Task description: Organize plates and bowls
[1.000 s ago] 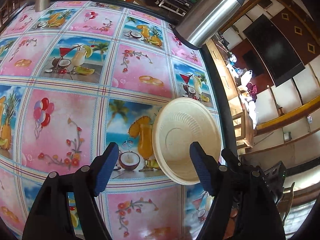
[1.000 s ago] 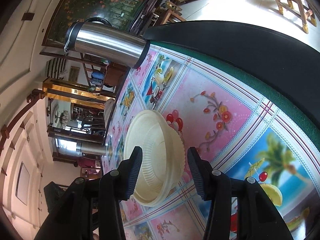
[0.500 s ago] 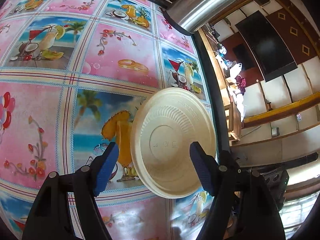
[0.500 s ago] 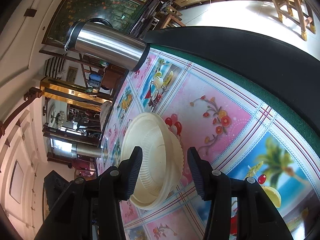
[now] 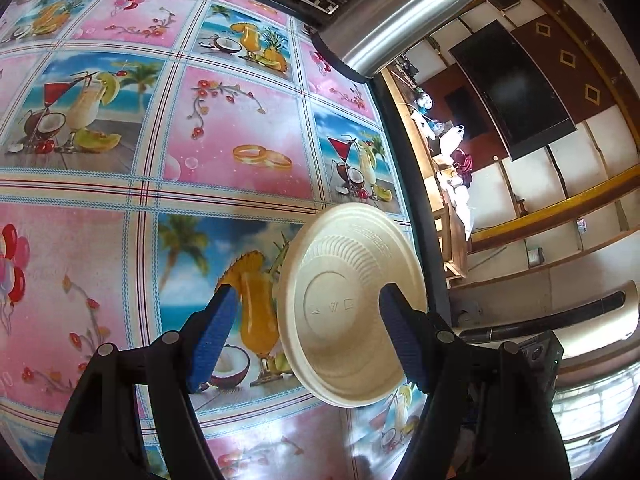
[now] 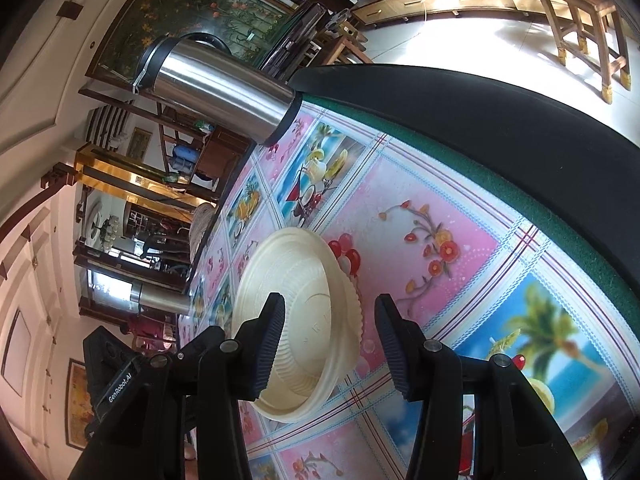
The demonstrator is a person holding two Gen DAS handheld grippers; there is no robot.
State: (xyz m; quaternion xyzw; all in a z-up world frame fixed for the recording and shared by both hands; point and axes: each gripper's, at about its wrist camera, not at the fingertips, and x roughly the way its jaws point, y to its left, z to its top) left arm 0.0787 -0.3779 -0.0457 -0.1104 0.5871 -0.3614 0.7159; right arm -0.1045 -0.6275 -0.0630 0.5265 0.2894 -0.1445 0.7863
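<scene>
A cream ribbed bowl (image 5: 352,308) stands upright on the picture tablecloth (image 5: 240,132) near the table's right edge. My left gripper (image 5: 306,288) hangs open above it. Its left finger is clear of the bowl's left side, and its right finger (image 5: 400,332) overlaps the bowl's right rim in the left wrist view. In the right wrist view the same bowl (image 6: 312,280) lies between the jaws of my right gripper (image 6: 328,298), which is rolled onto its side and open. One finger (image 6: 268,344) is over the bowl's inside. The other finger (image 6: 394,348) stands outside the wall with pink cloth showing between them.
A tall steel thermos (image 5: 404,20) (image 6: 216,92) stands at the table's corner beyond the bowl. A second steel flask (image 6: 160,300) stands at the far side. The dark table border (image 5: 416,200) (image 6: 480,128) runs close by the bowl. A wooden stool (image 6: 580,28) stands on the floor beyond.
My left gripper has come down and closer to the bowl, which now sits larger between its fingers. The right gripper and the bowl have stayed put.
</scene>
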